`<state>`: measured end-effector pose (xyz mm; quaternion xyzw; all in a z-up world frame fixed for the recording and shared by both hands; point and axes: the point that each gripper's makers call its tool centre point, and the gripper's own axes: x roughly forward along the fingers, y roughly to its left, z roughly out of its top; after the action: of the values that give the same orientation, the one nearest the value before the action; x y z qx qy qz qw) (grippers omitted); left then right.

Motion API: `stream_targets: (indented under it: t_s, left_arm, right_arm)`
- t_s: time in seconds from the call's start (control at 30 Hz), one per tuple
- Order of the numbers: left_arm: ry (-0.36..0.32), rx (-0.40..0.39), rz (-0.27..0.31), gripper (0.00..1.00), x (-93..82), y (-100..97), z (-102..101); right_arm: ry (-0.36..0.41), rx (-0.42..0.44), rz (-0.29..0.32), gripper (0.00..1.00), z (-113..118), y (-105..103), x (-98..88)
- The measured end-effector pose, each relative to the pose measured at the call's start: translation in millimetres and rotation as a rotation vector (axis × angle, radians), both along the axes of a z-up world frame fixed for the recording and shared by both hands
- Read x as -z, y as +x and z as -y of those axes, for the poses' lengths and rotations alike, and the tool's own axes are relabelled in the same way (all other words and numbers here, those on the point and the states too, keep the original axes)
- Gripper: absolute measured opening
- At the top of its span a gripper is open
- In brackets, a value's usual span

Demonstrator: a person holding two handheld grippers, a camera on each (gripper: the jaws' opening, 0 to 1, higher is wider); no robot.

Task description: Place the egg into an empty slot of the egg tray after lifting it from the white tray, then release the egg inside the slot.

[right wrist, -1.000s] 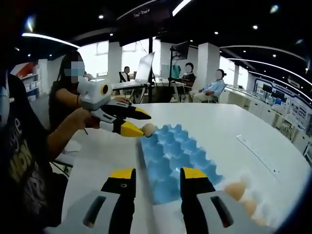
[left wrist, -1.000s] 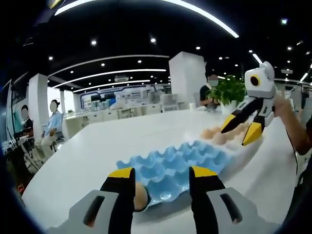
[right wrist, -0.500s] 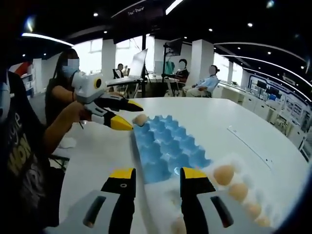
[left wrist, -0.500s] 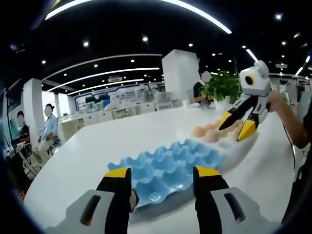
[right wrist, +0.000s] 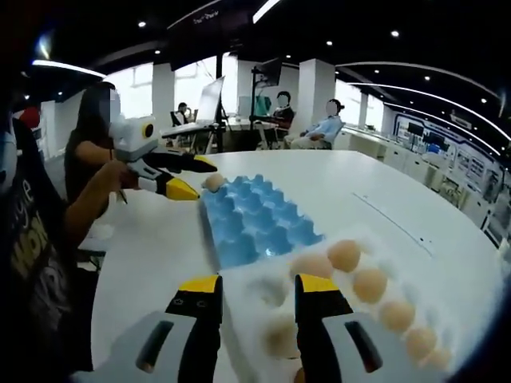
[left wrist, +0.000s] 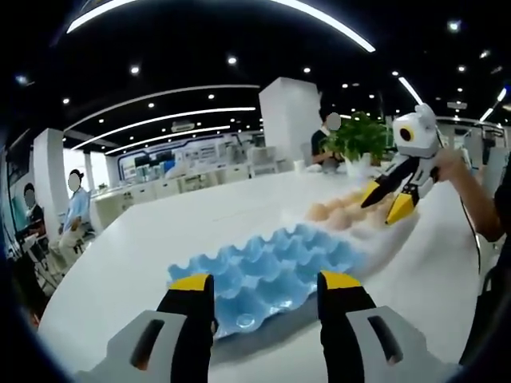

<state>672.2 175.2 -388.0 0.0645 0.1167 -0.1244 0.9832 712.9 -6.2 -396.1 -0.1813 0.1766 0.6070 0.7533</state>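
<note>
On white table, blue egg tray [right wrist: 254, 226] — one egg [right wrist: 213, 182] inside, both grippers' fingers apart.

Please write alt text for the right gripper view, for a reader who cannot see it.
The open right claw hovers over a white tray holding several eggs. Beyond it lies a blue egg tray, with the left claw beside one egg at its far corner.

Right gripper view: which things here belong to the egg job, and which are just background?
Job:
blue egg tray
white tray
eggs in the white tray
egg already in the blue tray's corner slot
left claw, open
right claw, open

Background:
white table
potted plant
seated people
</note>
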Motion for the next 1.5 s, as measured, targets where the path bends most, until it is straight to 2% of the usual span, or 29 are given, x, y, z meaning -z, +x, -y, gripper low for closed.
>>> stream_targets:
  t_s: [0.13, 0.23, 0.33, 0.4, 0.43, 0.47, 0.5, 0.53, 0.83, 1.0, 1.07, 1.1, 1.13, 1.17, 1.23, 1.4, 1.5]
  left_arm:
    - [0.003, 0.005, -0.002, 0.53, 0.5, -0.3, 2.2]
    - [0.007, 0.009, -0.005, 0.53, 1.0, -0.9, 3.9]
    - [0.005, 0.014, -0.004, 0.53, 0.9, -0.4, 6.2]
    - [0.004, 0.017, -0.004, 0.52, 1.3, 0.2, 7.3]
    - [0.003, 0.017, -0.005, 0.52, 1.5, 0.3, 7.7]
    - [0.002, 0.018, -0.005, 0.52, 1.7, 0.4, 7.9]
    - [0.002, 0.019, -0.005, 0.52, 1.7, 0.5, 8.3]
    - [0.000, 0.021, -0.004, 0.52, 1.5, 0.5, 8.7]
    - [-0.007, 0.018, -0.003, 0.51, 1.9, 0.0, 6.6]
    - [-0.003, 0.010, -0.007, 0.51, 4.1, -0.6, 3.9]
    - [-0.011, 0.016, -0.009, 0.51, 5.3, -0.5, 4.5]
    - [-0.012, 0.018, -0.008, 0.51, 5.3, -0.5, 4.8]
    - [-0.011, 0.020, -0.008, 0.51, 5.1, -1.0, 5.4]
    - [-0.008, 0.021, -0.008, 0.51, 5.0, -1.4, 5.6]
    - [-0.008, 0.022, -0.007, 0.51, 4.6, -2.4, 5.6]
    - [-0.016, 0.012, 0.000, 0.51, 4.0, -6.1, 2.3]
    - [-0.021, 0.009, 0.002, 0.51, 3.6, -9.2, 1.7]
  right_arm:
    - [-0.009, 0.017, 0.002, 0.37, 7.4, 0.1, 4.4]
    - [-0.055, 0.028, 0.016, 0.36, 14.4, 1.6, 12.6]
    - [-0.113, 0.056, 0.048, 0.35, 23.4, 8.9, 20.5]
    - [-0.189, 0.081, 0.076, 0.34, 33.7, 20.1, 31.6]
    - [-0.121, 0.089, 0.036, 0.33, 27.3, 16.5, 27.7]
    - [-0.115, 0.094, -0.009, 0.32, 29.0, 13.6, 27.4]
    - [-0.129, 0.090, 0.035, 0.30, 30.1, 20.6, 26.4]
    - [-0.133, 0.093, 0.039, 0.30, 29.6, 21.2, 26.8]
    - [-0.174, 0.089, 0.061, 0.25, 26.2, 26.0, 27.0]
    - [-0.169, 0.089, 0.057, 0.25, 26.0, 24.2, 27.2]
    - [-0.192, 0.037, 0.089, 0.26, 24.9, 22.5, 27.5]
    - [-0.224, -0.026, 0.118, 0.25, 25.8, 21.3, 26.9]
    - [-0.233, -0.038, 0.117, 0.25, 26.1, 20.5, 25.8]
    - [-0.282, -0.054, 0.104, 0.25, 31.2, 17.1, 27.3]
    - [-0.329, -0.095, 0.096, 0.25, 32.0, 14.6, 27.9]
    - [-0.368, -0.110, 0.047, 0.26, 30.6, 15.1, 30.0]
    - [-0.383, -0.095, -0.027, 0.26, 31.7, 17.9, 34.9]
